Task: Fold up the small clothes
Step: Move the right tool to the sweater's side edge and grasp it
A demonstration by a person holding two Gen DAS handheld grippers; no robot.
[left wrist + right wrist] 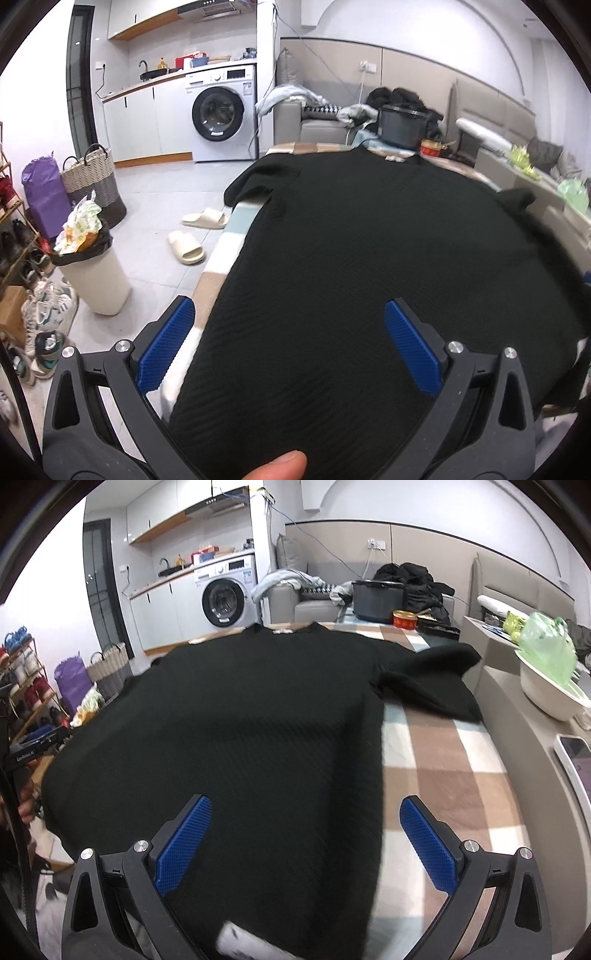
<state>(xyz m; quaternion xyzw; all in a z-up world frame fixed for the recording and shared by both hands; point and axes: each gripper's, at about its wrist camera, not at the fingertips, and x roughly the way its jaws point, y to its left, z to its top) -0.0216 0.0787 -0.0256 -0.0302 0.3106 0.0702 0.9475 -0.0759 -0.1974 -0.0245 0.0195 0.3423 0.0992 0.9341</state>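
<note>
Left wrist: black sweater [369,258] flat under both wide-spread grippers [291,347] [306,834].

White walls, pale tile floor [155,206]; washing machine [219,112] under kitchen counter, grey sofa [314,607] w/ clothes.

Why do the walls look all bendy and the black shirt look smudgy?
Both wrist views use fisheye lenses, so straight walls curve near the dark round edges. In the left wrist view the black shirt keeps faint ribbing; in the right wrist view its near hem blurs.
</note>
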